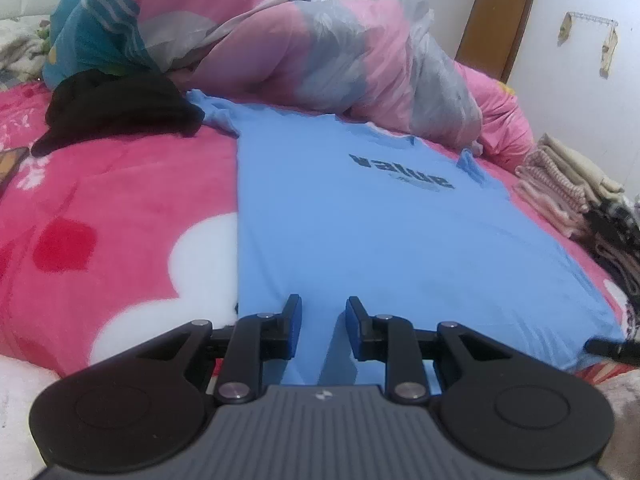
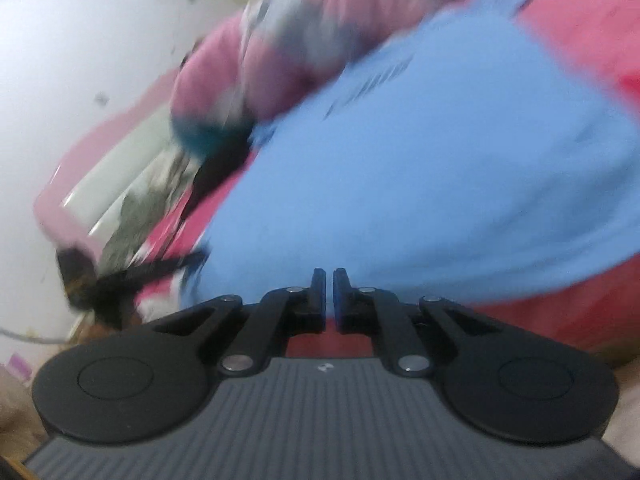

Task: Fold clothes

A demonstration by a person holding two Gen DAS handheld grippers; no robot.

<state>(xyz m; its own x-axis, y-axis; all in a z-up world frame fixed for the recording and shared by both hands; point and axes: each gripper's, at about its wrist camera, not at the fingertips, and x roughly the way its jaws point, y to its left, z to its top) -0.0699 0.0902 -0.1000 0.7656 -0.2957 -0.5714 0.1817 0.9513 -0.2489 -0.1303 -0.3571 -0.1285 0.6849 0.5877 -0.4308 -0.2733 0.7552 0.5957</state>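
Note:
A light blue T-shirt [image 1: 360,216] with dark lettering lies flat, print side up, on the pink bed, collar at the far end. My left gripper [image 1: 323,308] hovers over the shirt's near hem, close to its left edge; it is open, and only the flat cloth shows in the gap. The right wrist view is tilted and motion-blurred. There my right gripper [image 2: 329,280] is shut with nothing visible between its pads, just in front of the near edge of the blue T-shirt [image 2: 420,168]. A dark tip [image 1: 610,350] pokes in at the shirt's near right corner.
A pink floral blanket [image 1: 100,216] covers the bed. A rumpled pink and grey duvet [image 1: 320,60] is heaped behind the shirt. A black garment [image 1: 120,112] lies at the far left, and a stack of folded clothes [image 1: 568,192] sits on the right.

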